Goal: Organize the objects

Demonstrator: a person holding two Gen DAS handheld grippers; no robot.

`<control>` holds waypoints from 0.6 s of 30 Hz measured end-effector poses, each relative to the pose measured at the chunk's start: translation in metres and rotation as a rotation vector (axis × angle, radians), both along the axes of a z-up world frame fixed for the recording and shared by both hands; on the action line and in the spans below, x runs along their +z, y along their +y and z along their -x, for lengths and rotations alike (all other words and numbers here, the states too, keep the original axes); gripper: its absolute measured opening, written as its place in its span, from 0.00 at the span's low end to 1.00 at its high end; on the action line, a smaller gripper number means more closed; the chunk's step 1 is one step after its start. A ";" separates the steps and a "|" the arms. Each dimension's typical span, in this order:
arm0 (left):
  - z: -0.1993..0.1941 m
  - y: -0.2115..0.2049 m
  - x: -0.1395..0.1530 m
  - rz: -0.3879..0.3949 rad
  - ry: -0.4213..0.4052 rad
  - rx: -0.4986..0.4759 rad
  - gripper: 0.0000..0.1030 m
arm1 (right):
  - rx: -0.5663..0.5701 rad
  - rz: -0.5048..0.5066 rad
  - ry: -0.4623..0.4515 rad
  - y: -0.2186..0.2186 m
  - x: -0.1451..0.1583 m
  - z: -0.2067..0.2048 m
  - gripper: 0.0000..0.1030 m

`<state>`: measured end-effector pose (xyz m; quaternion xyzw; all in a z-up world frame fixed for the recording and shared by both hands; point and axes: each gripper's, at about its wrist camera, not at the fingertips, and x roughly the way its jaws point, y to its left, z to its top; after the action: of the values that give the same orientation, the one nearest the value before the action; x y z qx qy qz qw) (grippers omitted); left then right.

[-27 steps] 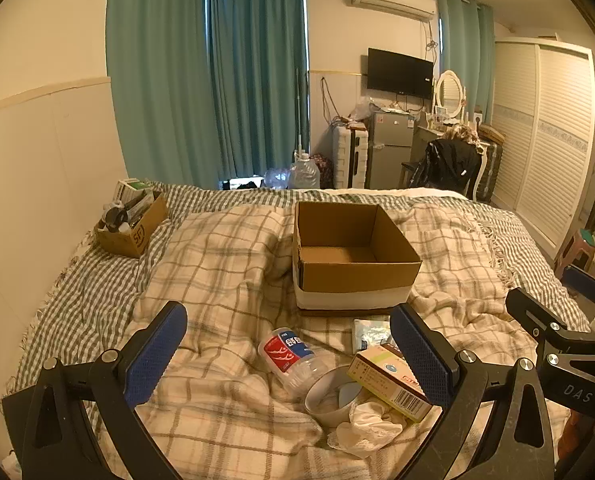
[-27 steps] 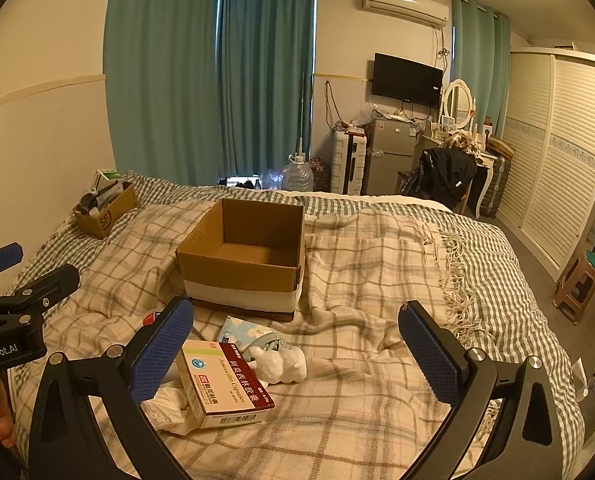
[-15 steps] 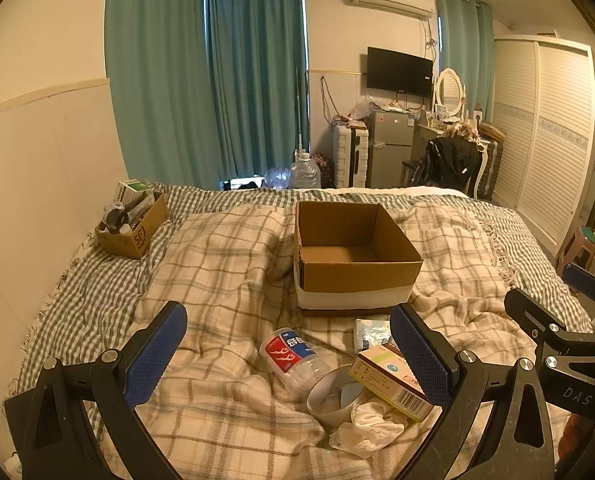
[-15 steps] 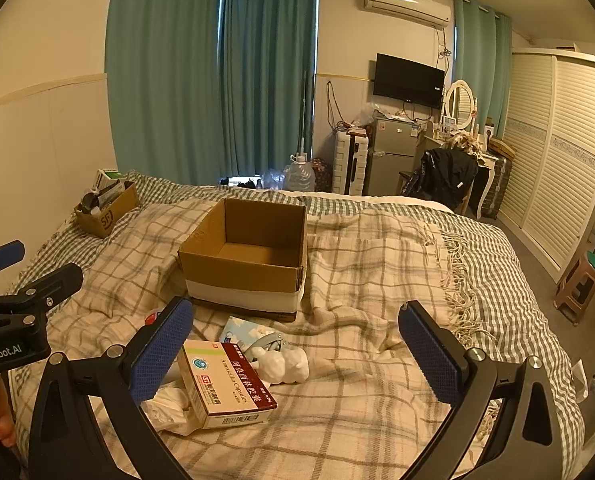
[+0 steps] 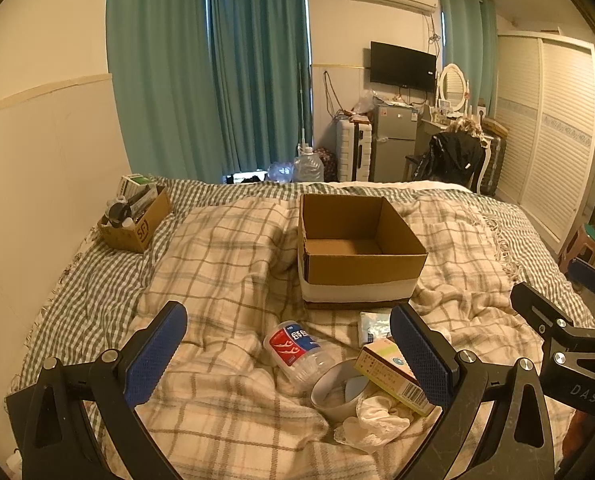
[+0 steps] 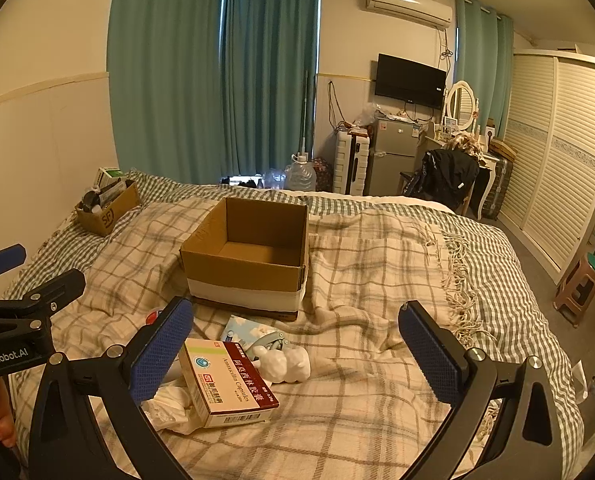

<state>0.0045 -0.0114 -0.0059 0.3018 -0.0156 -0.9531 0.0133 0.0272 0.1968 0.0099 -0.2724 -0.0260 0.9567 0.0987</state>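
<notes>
An open, empty cardboard box (image 5: 357,252) (image 6: 249,260) stands on the plaid blanket mid-bed. In front of it lie a clear plastic bottle with a red label (image 5: 297,350), a white bowl (image 5: 337,394), a medicine box (image 5: 393,376) (image 6: 227,382), a crumpled white cloth (image 5: 371,420), a pale blue packet (image 6: 243,330) and a small white figure (image 6: 285,362). My left gripper (image 5: 289,352) is open and empty, hovering above the bottle. My right gripper (image 6: 297,352) is open and empty, hovering above the medicine box and white figure.
A small cardboard box full of items (image 5: 135,220) sits at the bed's far left by the wall. The bed's right edge drops to the floor, where a stool (image 6: 579,286) stands. A fridge, desk and wardrobe lie beyond the bed.
Both grippers have drifted very slightly; the view barely shifts. Nothing on the bed has moved.
</notes>
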 end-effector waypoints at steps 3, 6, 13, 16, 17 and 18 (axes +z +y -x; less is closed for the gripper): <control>0.000 0.000 0.000 -0.001 0.001 -0.002 1.00 | 0.001 0.000 0.002 -0.001 0.001 -0.001 1.00; -0.001 -0.001 0.001 0.001 0.001 0.001 1.00 | 0.000 -0.004 0.003 -0.001 0.001 -0.002 1.00; -0.002 -0.006 0.004 -0.009 -0.001 0.012 1.00 | -0.001 -0.011 0.019 -0.003 0.008 -0.007 1.00; -0.002 -0.007 0.004 -0.008 0.001 0.010 1.00 | -0.004 -0.014 0.020 -0.004 0.010 -0.007 1.00; -0.003 -0.007 0.004 -0.006 0.003 0.009 1.00 | -0.016 -0.020 0.022 -0.005 0.010 -0.006 1.00; -0.003 -0.008 0.003 -0.004 0.004 0.008 1.00 | -0.014 -0.021 0.021 -0.005 0.010 -0.006 1.00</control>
<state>0.0079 -0.0192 -0.0024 0.3000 -0.0125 -0.9537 0.0166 0.0335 0.1913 0.0203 -0.2614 -0.0331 0.9585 0.1087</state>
